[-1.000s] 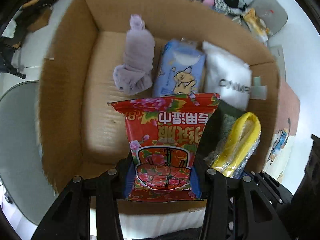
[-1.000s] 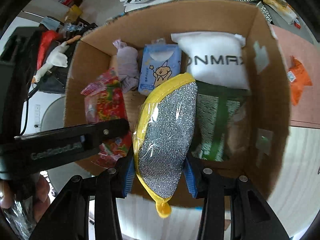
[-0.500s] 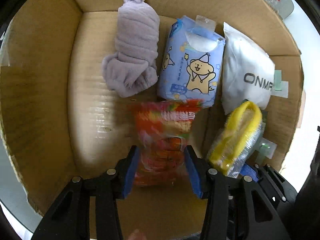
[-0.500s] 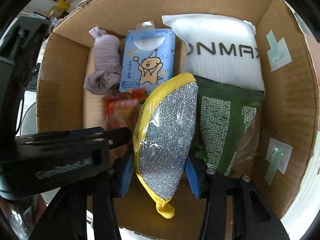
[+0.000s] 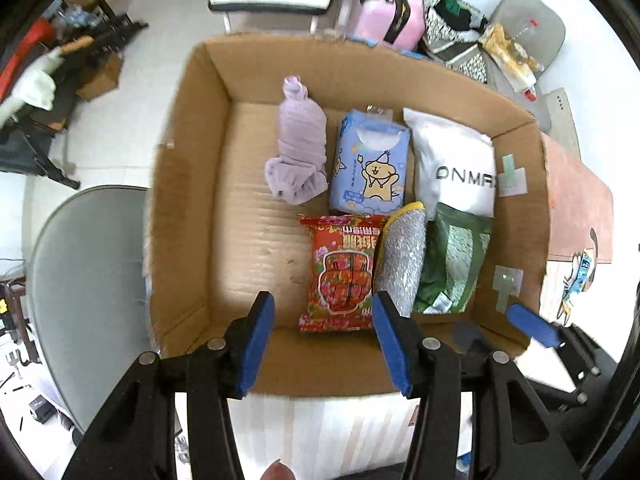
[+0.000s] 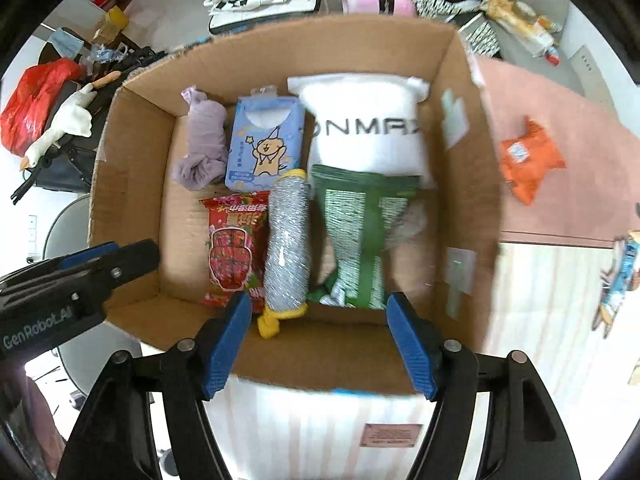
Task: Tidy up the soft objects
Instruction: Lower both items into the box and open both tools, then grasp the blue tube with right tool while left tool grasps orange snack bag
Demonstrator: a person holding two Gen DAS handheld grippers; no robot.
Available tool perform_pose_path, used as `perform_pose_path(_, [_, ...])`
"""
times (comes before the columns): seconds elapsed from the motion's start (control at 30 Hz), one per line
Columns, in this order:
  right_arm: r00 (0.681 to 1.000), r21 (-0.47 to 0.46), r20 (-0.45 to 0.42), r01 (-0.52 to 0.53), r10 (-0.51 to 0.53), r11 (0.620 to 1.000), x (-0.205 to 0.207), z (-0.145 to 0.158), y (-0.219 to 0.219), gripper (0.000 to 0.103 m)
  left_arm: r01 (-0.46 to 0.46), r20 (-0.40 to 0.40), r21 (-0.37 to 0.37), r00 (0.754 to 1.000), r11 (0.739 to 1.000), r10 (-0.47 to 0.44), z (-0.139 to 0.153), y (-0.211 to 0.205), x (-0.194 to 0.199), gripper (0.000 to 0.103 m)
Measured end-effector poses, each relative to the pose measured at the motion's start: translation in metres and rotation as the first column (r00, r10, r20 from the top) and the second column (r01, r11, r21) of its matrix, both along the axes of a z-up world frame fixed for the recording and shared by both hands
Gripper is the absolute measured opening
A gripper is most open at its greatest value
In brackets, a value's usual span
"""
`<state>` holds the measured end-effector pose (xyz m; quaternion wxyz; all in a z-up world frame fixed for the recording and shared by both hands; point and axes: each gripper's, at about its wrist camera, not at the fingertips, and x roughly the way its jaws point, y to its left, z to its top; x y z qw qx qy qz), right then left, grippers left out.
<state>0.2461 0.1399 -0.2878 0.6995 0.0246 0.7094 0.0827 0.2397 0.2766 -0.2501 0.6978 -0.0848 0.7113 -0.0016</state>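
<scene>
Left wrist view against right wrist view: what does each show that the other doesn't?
Only the left wrist view shows the grey rounded chair seat broadly beside the box. Only the right wrist view shows the orange crinkled packet on the pink mat and the white stuffed goose. Both show the brown cardboard box, the red floral packet and the silver glittery pouch lying released, both grippers open.

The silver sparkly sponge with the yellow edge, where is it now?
In both wrist views the silver sponge lies in the cardboard box, between the red tissue pack and the green pack.
</scene>
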Motion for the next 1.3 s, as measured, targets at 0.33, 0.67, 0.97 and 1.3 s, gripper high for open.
perform_pose_path(0.33, [0.993,-0.024,0.114,-0.019,0.022,1.000,-0.040,0.071,-0.020,0.079,-0.001,0.148,0.061,0.989,0.998,-0.008,0.035,0.002,-0.044,0.057])
perform_pose_path(0.67, [0.976,-0.018,0.219,-0.008,0.012,1.000,-0.075,0.124,-0.039,0.103,-0.029,0.267,0.098,0.964,0.995,0.002,0.083,-0.006,-0.082,0.100])
perform_pose_path(0.97, [0.970,-0.015,0.243,-0.015,0.018,1.000,-0.093,0.137,-0.052,0.103,-0.037,0.306,0.137,0.952,0.990,-0.007,0.102,-0.021,-0.102,0.100])
perform_pose_path(1.3, [0.961,0.033,0.276,0.024,-0.033,0.999,-0.087,0.155,-0.091,0.103,-0.027,0.355,0.178,0.934,0.984,-0.038,0.125,-0.059,-0.089,0.100])
